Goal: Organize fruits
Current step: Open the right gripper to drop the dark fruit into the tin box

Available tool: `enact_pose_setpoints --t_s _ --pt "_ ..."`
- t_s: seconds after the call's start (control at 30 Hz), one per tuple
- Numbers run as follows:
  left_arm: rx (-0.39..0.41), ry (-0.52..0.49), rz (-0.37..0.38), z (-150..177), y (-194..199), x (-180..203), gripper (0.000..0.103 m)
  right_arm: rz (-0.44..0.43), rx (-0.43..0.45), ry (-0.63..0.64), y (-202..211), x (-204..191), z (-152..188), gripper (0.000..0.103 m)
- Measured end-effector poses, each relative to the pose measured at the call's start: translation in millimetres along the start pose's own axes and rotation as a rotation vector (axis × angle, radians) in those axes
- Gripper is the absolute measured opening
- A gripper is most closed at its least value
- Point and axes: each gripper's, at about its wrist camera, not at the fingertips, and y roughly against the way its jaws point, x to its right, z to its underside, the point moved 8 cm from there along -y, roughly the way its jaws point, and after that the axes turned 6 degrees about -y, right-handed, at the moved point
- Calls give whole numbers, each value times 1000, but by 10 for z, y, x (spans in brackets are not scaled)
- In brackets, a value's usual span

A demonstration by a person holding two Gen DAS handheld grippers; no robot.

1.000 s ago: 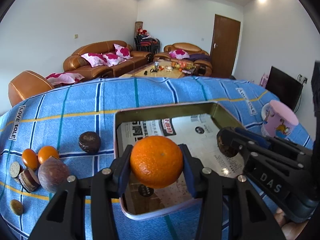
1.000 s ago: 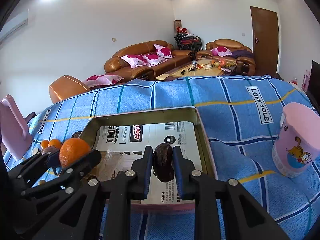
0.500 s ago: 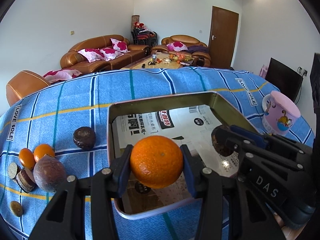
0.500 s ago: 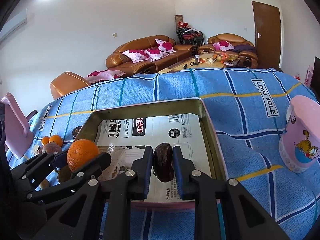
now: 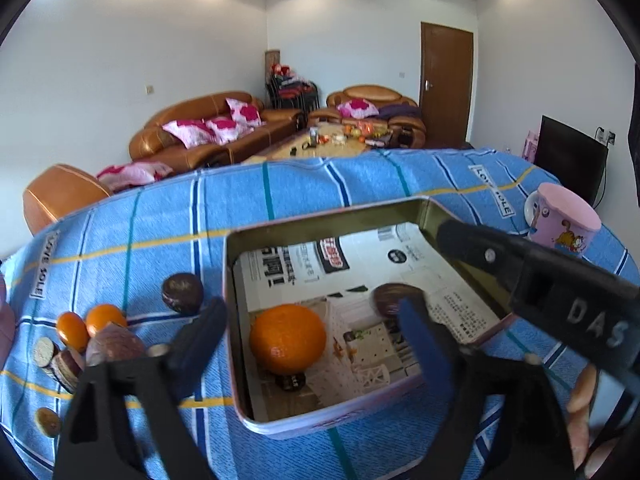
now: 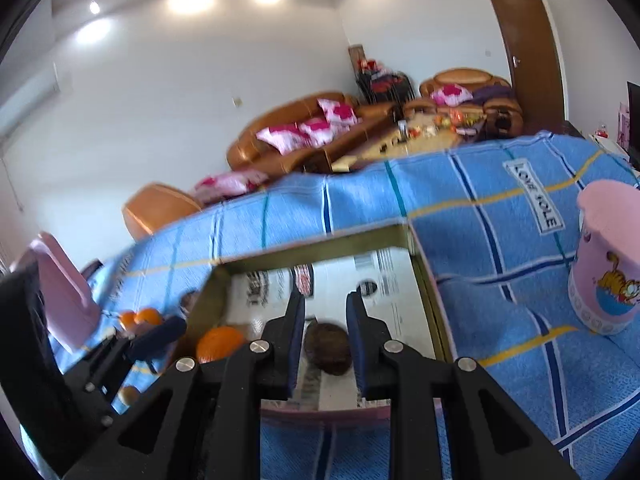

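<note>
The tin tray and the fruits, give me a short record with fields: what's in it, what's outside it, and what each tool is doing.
tray: tin tray, paper-lined, on blue checked cloth
in tray: orange; dark brown fruit
left of tray: dark round fruit, two small oranges, purple fruit
left tool: jaws opening, clear of the orange
right tool: jaws opening, dark brown fruit below between them
right of tray: pink mug

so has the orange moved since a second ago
Yes. The orange has dropped from between the left gripper's opening jaws onto the paper lining the tin.
</note>
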Motion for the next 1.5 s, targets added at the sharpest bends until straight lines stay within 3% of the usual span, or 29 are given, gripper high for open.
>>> enact_pose_setpoints --t_s 0.07,0.1,0.3,0.5,0.73,1.13,1.5 --pt "31 5 -18 -28 61 -23 101 -9 48 -20 66 15 -54 74" --pt "55 10 -24 -46 107 -43 102 -13 91 -33 123 26 -90 77" --pt "112 57 -102 -89 215 -219 103 73 220 -20 260 124 -220 77" --pt "119 74 -207 -70 264 -451 103 91 272 39 270 79 -200 77" --pt "120 81 -232 2 352 -562 103 100 303 72 313 41 -201 77" --pt "113 128 -256 216 595 -894 103 137 281 122 328 -156 -49 77" --pt "58 157 -280 448 683 -1309 103 70 194 118 271 -542 277 77"
